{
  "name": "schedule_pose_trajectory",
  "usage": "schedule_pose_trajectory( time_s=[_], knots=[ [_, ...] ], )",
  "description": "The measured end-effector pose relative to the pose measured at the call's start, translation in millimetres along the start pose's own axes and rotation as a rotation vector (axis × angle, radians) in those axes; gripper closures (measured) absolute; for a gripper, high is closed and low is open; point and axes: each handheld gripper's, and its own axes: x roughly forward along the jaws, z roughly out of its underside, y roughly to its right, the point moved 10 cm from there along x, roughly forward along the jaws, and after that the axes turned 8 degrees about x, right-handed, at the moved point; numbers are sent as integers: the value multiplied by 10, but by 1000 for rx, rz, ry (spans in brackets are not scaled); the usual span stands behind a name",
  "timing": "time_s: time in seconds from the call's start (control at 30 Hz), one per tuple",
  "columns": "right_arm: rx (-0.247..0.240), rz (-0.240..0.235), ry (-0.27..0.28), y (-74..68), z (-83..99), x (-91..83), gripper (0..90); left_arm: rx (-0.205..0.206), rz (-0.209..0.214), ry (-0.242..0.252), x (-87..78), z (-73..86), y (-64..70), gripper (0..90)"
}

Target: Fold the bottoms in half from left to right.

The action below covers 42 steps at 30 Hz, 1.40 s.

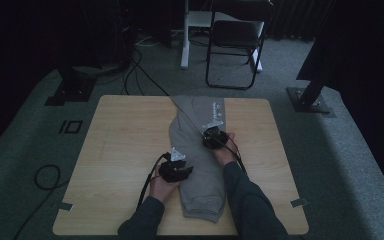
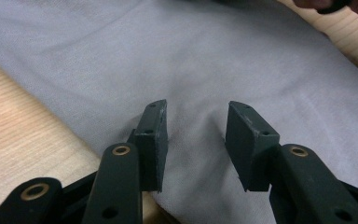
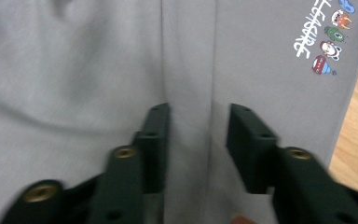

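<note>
The grey sweatpants (image 1: 200, 165) are lying folded along the wooden table (image 1: 125, 150) — the left gripper (image 2: 196, 135) and right gripper (image 3: 198, 140) are hovering over the fabric, jaws apart, gripping nothing.

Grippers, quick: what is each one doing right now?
Left gripper: open, jaws over the grey garment, holding nothing.
Right gripper: open, jaws above the same garment, holding nothing.

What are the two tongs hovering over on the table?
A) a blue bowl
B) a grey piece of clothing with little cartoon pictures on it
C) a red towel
B: both the left tongs and the right tongs sit open over the grey garment, which bears small cartoon prints near one edge.
</note>
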Motion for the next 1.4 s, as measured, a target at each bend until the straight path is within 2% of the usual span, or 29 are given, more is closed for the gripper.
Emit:
schedule_pose_trajectory(
  time_s=[0.03,0.07,0.13,0.27,0.43,0.6,0.73,0.8,0.83,0.9,1.0,1.07,1.17,1.2,1.3,1.4],
  knots=[
    [12,-8,-5,18,-12,6,742,-1,-1,2,-4,6,4,593],
    [31,-16,-14,45,-17,7,803,0,1,3,-10,12,7,601],
    [68,-20,-13,111,-25,-27,879,1,4,3,-25,26,18,610],
    [148,-74,27,214,-3,-197,887,6,18,7,-60,60,79,620],
    [145,-97,25,307,207,-327,886,27,43,2,-126,127,250,619],
    [145,-106,47,356,373,-443,887,52,63,8,-193,191,429,602],
    [197,-145,123,380,333,-628,888,94,72,19,-227,201,527,555],
    [204,-121,170,423,289,-723,890,95,93,14,-224,208,557,555],
    [193,-91,156,460,317,-693,889,103,94,15,-214,209,562,555],
    [214,-68,70,518,450,-552,885,105,98,13,-211,205,582,554],
    [219,-36,29,539,566,-452,879,114,102,16,-210,212,619,553],
    [206,-36,52,521,532,-487,886,117,109,13,-218,212,627,553],
    [205,-18,161,548,332,-713,889,110,122,20,-233,209,653,553],
    [205,-13,159,568,304,-730,888,107,133,28,-244,198,677,555],
    [205,-10,90,618,358,-633,880,124,172,45,-281,160,813,560],
    [214,-22,58,634,437,-535,861,159,217,51,-283,130,1007,573]
  ],
)
